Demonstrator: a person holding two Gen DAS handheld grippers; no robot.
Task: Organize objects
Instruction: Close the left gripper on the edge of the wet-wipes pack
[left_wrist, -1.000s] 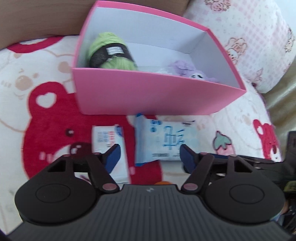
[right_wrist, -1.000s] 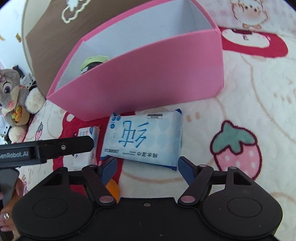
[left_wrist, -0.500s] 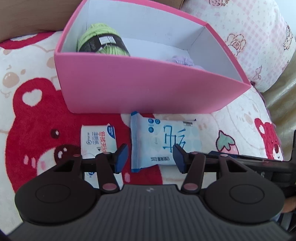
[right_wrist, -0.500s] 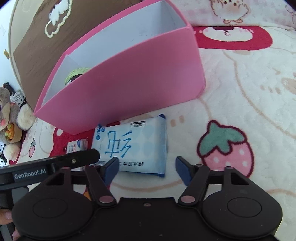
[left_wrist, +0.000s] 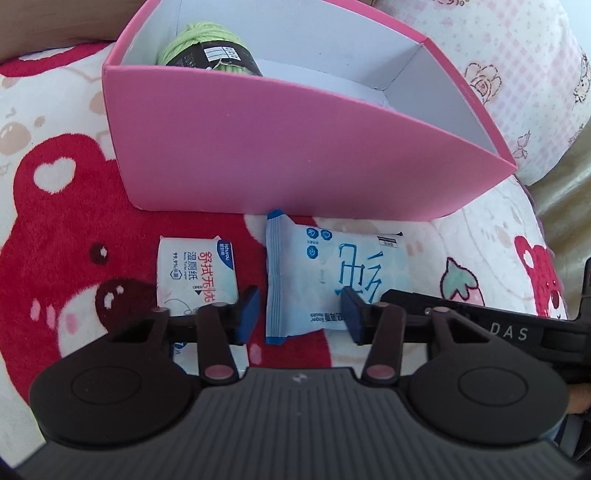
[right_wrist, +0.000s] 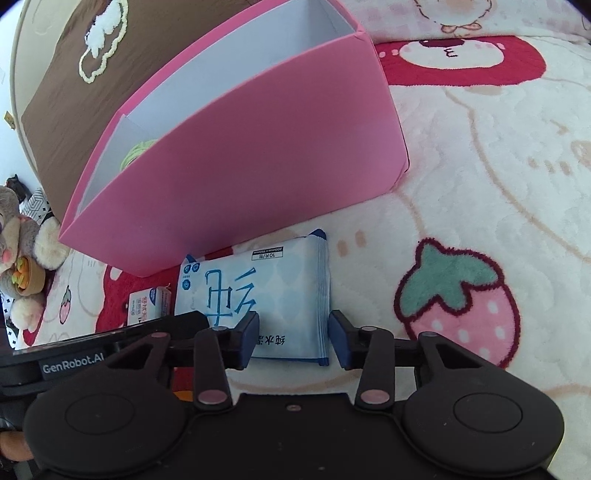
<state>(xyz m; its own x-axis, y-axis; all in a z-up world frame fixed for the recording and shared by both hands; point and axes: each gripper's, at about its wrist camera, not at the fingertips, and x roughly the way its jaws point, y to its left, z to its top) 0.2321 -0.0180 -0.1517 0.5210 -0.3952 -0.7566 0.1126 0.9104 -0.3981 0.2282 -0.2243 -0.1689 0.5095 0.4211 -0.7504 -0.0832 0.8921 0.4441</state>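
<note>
Now both grippers closing in, left gripper (left_wrist: 299, 310) and right gripper (right_wrist: 293, 339) straddling blue wet-wipe pack (left_wrist: 332, 280), grip uncertain, pink box (left_wrist: 280, 155) behind.

The black arm (right_wrist: 70, 363) of the left gripper reads "GenRobot.AI". The right gripper's arm (left_wrist: 509, 332) shows "DAS". The small white wipes packet (left_wrist: 194, 275) carries "99.9%" and "OPEN". The blue packet (right_wrist: 258, 291) bears large Chinese characters.

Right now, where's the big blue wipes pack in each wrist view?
Left wrist: blue wipes pack lies centre, on the blanket just below the pink box.
Right wrist: lower centre, below the box's near wall.
Shared landmark: the pink box, behind the pack in both views.
</note>
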